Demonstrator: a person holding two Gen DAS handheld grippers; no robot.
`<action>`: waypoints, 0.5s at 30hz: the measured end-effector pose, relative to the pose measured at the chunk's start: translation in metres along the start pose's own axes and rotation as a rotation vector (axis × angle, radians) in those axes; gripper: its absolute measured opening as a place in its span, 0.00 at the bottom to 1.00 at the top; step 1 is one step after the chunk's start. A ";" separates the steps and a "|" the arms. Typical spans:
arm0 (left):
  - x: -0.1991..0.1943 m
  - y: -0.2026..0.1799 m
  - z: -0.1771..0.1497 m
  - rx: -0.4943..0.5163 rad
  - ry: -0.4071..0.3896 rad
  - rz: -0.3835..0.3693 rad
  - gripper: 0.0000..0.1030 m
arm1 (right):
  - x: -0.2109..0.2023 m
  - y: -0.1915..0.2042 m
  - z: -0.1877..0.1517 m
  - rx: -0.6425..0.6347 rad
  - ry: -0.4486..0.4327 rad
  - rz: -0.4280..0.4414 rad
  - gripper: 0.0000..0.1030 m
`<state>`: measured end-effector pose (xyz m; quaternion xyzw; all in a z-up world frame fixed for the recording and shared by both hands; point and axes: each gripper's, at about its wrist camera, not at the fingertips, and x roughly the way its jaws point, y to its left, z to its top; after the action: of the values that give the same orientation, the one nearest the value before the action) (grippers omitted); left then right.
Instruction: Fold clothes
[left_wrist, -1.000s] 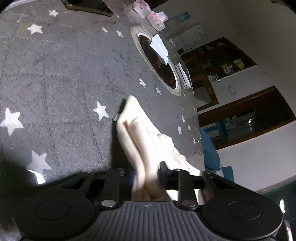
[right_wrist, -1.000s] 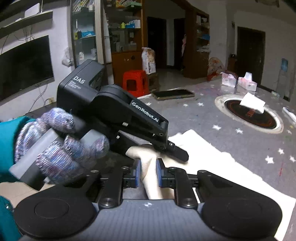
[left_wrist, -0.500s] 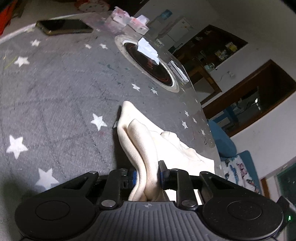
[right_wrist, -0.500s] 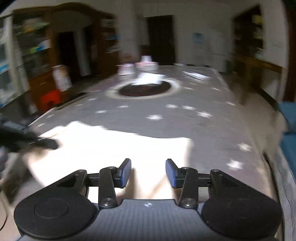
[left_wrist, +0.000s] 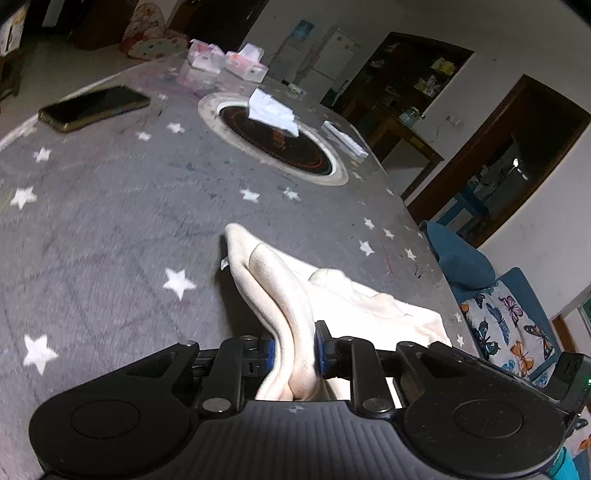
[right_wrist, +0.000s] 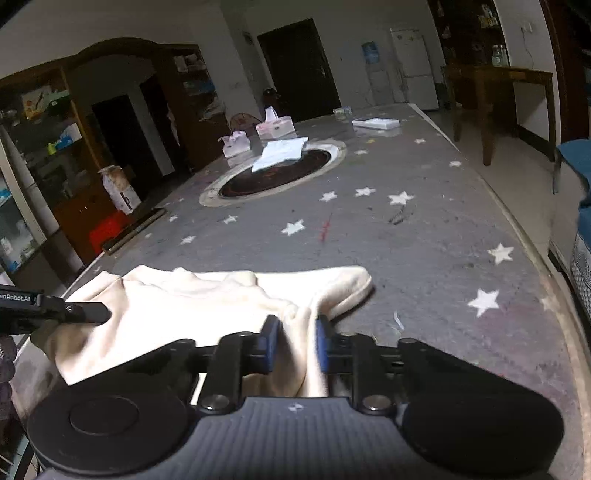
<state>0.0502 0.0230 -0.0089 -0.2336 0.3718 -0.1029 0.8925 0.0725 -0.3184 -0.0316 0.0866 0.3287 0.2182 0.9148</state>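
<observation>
A cream garment (left_wrist: 332, 295) lies bunched on the grey star-patterned table (left_wrist: 110, 221). My left gripper (left_wrist: 294, 350) is shut on a thick fold of it, the cloth rising from the table into the jaws. In the right wrist view the same cream garment (right_wrist: 207, 299) spreads to the left, and my right gripper (right_wrist: 294, 345) is shut on a fold at its near right part. The left gripper's black fingers (right_wrist: 74, 312) show at the garment's left edge in the right wrist view.
A round black inset burner (left_wrist: 273, 144) with a white cloth (left_wrist: 271, 110) on it sits mid-table. A phone (left_wrist: 94, 107) lies far left, tissue boxes (left_wrist: 227, 62) at the far end. A blue chair (left_wrist: 458, 254) stands at the table's right edge.
My right gripper let go of the cloth beside the left gripper, swung to the right with open jaws, and has now shut on another fold. The left gripper kept its hold and tilted up.
</observation>
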 end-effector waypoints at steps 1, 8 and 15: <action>-0.001 -0.003 0.002 0.011 -0.004 -0.002 0.19 | -0.004 0.001 0.001 -0.007 -0.012 0.000 0.11; 0.010 -0.036 0.019 0.090 -0.013 -0.046 0.16 | -0.032 0.000 0.021 -0.053 -0.088 -0.037 0.10; 0.038 -0.083 0.032 0.151 -0.003 -0.114 0.16 | -0.053 -0.013 0.049 -0.140 -0.137 -0.138 0.10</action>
<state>0.0986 -0.0513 0.0284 -0.1866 0.3477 -0.1807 0.9009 0.0723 -0.3550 0.0318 0.0144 0.2547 0.1705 0.9518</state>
